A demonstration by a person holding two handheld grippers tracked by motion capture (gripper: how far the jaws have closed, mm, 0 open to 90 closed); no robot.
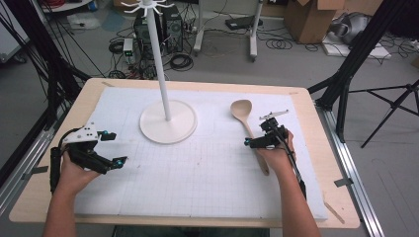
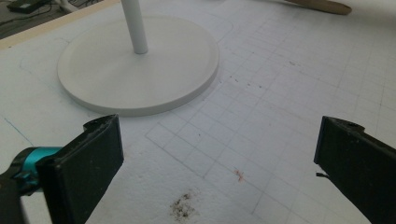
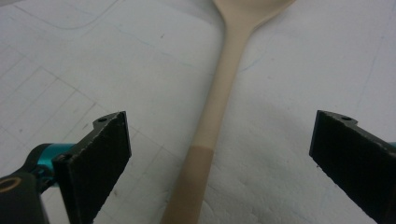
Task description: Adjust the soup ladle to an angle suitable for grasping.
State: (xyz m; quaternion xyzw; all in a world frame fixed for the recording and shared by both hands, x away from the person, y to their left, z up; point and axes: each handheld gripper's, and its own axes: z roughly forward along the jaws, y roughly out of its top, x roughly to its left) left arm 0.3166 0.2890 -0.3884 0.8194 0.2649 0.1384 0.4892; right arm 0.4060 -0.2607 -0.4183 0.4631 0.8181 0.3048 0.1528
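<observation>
A: We see our right gripper spread wide astride the wooden spoon lying flat on the white mat.

B: Closing off-centre, we might roll its thin handle away. Our left gripper waits wide, empty.

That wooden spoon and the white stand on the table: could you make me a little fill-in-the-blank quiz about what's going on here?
1. The wooden spoon lies flat with its handle between the open jaws of the ____ gripper.
2. The left gripper has its jaws ____ and holds nothing.
3. The white stand rests on a base whose shape is ____.
4. The foam board is marked with a faint ____ of lines.

Missing words: right; open; round; grid
</observation>
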